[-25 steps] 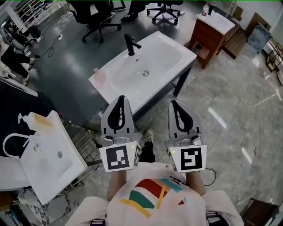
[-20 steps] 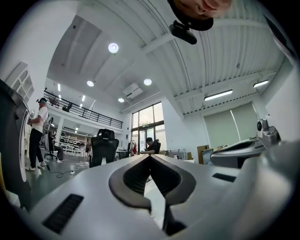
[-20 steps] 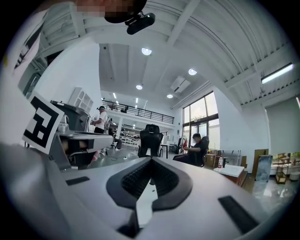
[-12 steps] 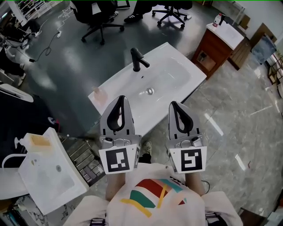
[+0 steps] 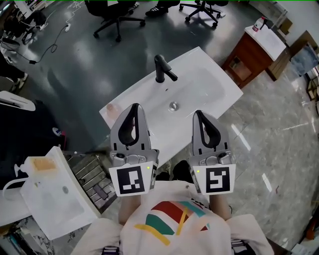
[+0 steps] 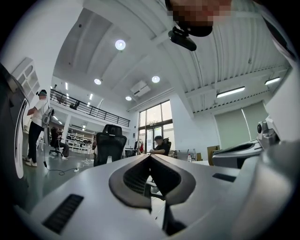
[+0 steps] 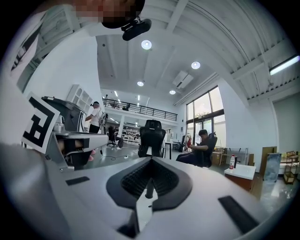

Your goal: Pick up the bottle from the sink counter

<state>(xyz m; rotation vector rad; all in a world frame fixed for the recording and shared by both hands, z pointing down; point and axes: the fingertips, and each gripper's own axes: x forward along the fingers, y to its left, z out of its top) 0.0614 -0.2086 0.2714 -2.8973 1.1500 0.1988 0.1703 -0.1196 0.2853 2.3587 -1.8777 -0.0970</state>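
A small pinkish translucent bottle [image 5: 113, 107] stands on the left corner of the white sink counter [image 5: 209, 79]. The counter carries a black faucet [image 5: 163, 69] and a drain [image 5: 173, 105]. My left gripper [image 5: 134, 107] is shut and empty; in the head view its tip lies just right of the bottle and over the counter's near edge. My right gripper [image 5: 199, 114] is also shut and empty, its tip over the basin's near side. The left gripper view shows shut jaws [image 6: 150, 155] aimed level across the room. In the right gripper view the jaws [image 7: 151, 159] are shut too, and the bottle is hidden.
A second white sink [image 5: 75, 209] with a soap dispenser [image 5: 42, 165] sits at lower left, with a metal rack [image 5: 94, 177] beside it. A wooden cabinet [image 5: 246, 62] with a red-capped bottle [image 5: 257, 23] stands at upper right. Office chairs [image 5: 112, 12] are beyond the counter.
The sink counter has come closer and lower in the head view, and both gripper tips now overlap its near edge. Both grippers stay shut side by side.
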